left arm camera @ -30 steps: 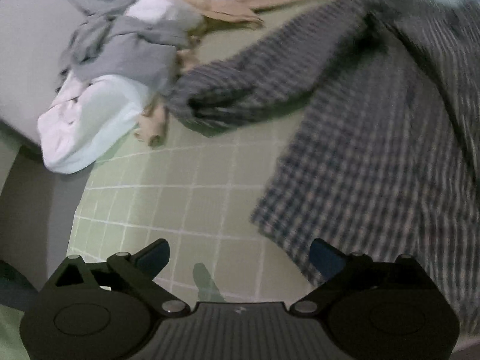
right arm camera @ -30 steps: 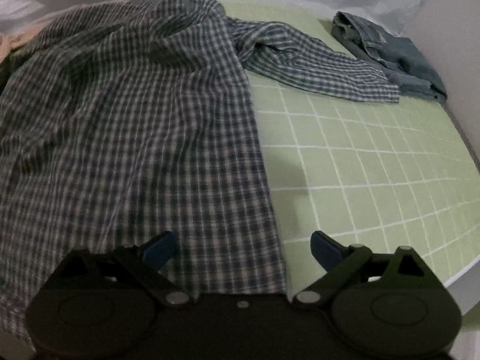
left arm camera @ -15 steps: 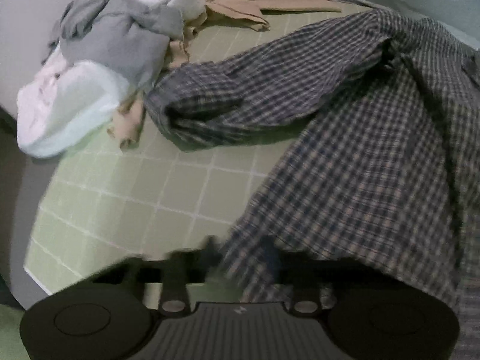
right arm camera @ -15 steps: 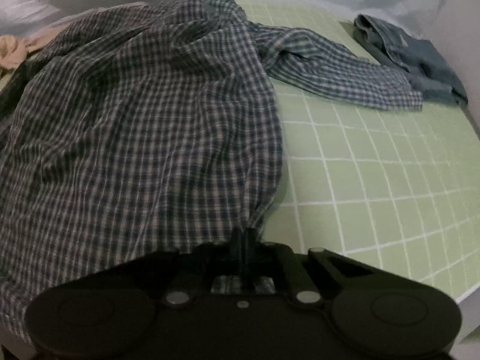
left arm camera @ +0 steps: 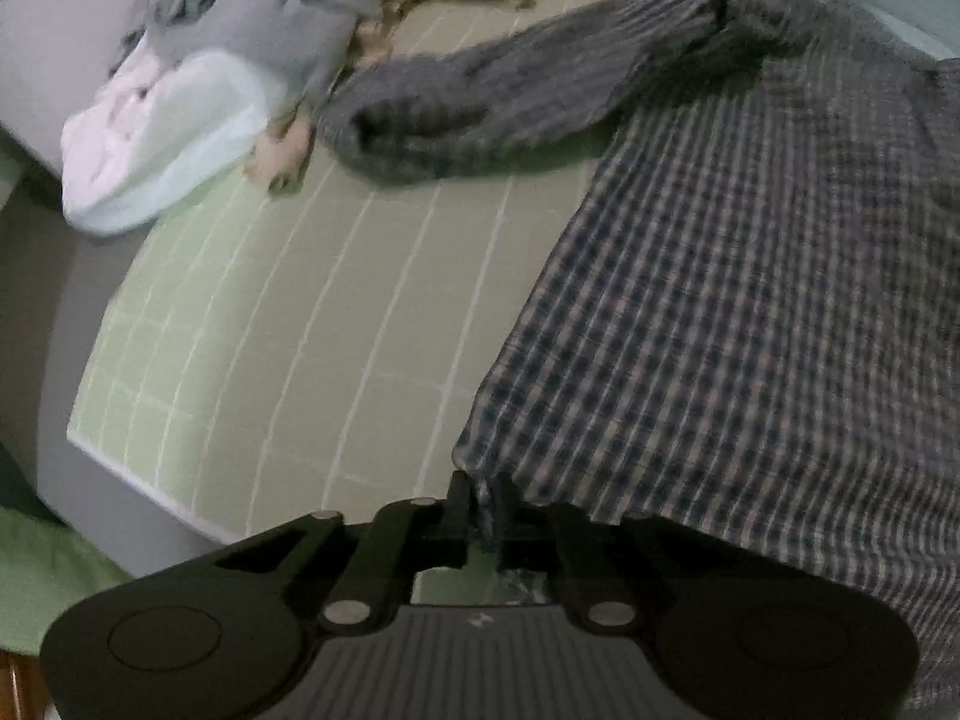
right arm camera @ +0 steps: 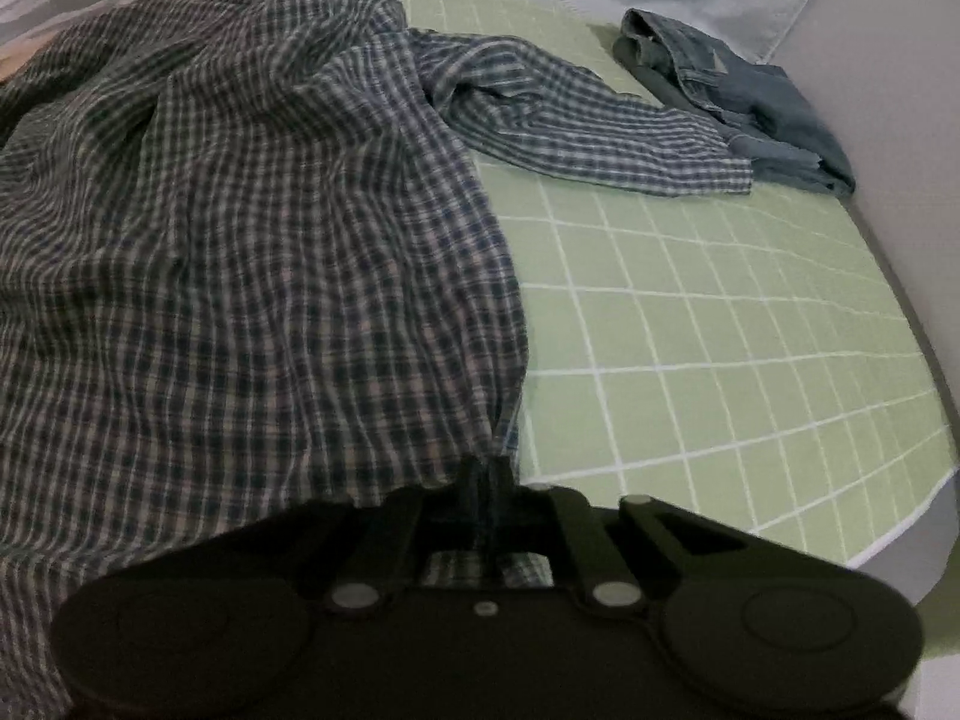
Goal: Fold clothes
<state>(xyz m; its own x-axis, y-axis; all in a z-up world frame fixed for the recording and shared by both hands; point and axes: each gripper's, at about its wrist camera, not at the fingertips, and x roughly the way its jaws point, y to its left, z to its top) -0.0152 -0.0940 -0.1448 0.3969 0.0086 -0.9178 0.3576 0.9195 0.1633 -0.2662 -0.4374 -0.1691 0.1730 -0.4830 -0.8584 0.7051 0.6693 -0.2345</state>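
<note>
The checked shirt (right arm camera: 252,252) was pinched at its hem corners by the left claw (left arm camera: 480,501) and right claw (right arm camera: 489,474), best lifted evenly, hem kept taut.

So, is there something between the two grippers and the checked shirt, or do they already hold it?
Nothing visible stands between them. The left gripper is shut on one bottom corner of the checked shirt, and the right gripper is shut on the other bottom corner.

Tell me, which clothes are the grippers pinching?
The checked shirt. Both the left gripper and right gripper pinch its hem; the jeans lie untouched.
</note>
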